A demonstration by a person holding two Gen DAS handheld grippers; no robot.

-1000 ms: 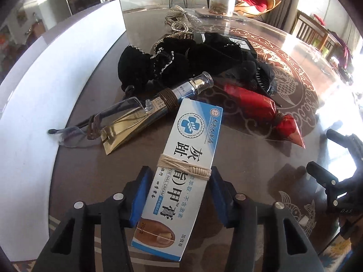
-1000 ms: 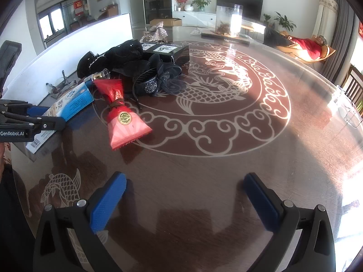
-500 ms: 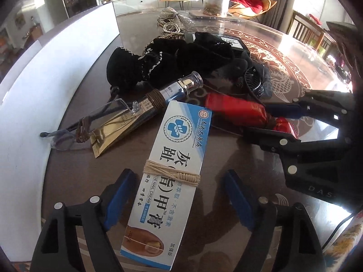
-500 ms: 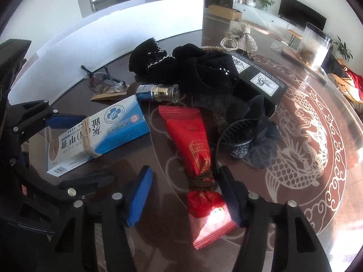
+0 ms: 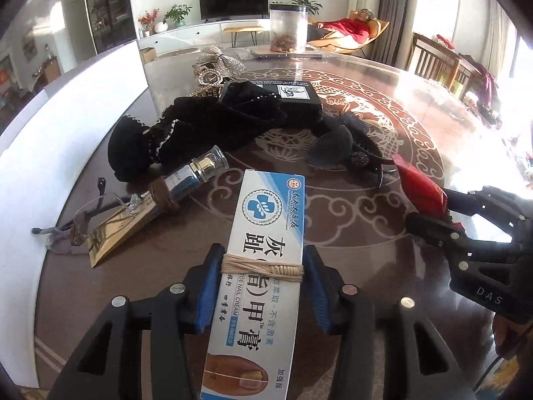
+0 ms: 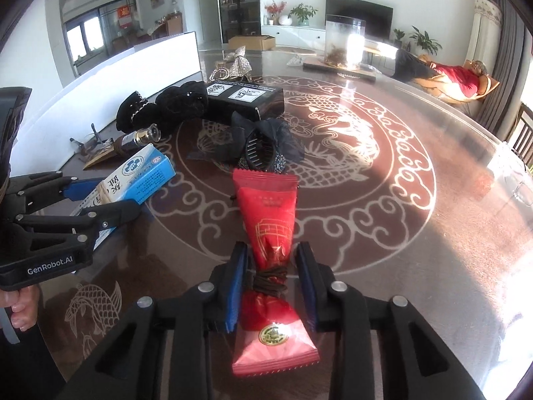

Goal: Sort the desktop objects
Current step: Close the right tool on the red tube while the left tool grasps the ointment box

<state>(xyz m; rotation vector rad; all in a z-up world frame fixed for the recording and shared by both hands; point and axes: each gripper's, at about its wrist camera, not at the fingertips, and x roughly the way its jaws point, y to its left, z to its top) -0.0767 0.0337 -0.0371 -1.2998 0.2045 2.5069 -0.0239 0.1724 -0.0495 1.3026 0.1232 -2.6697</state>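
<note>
Box (image 5: 263, 260): white/blue, black lettering, tan cord band. Packet (image 6: 269, 233) at 12 o'clock: red, gold print, dark-brown tie. Table (image 6: 383, 233): dark brown, pale dragon-and-cloud pattern.

Box (image 5: 266, 260) left of pouch (image 6: 269, 233), clip (image 6: 263, 153) behind.

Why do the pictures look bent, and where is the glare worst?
Left wrist view: fisheye lens bows the white board; sunlight washes out the right side of the glossy patterned round table. Right wrist view: dark rounded corners, glare at the table's right edge, yet the red foil packet stays sharp.
</note>
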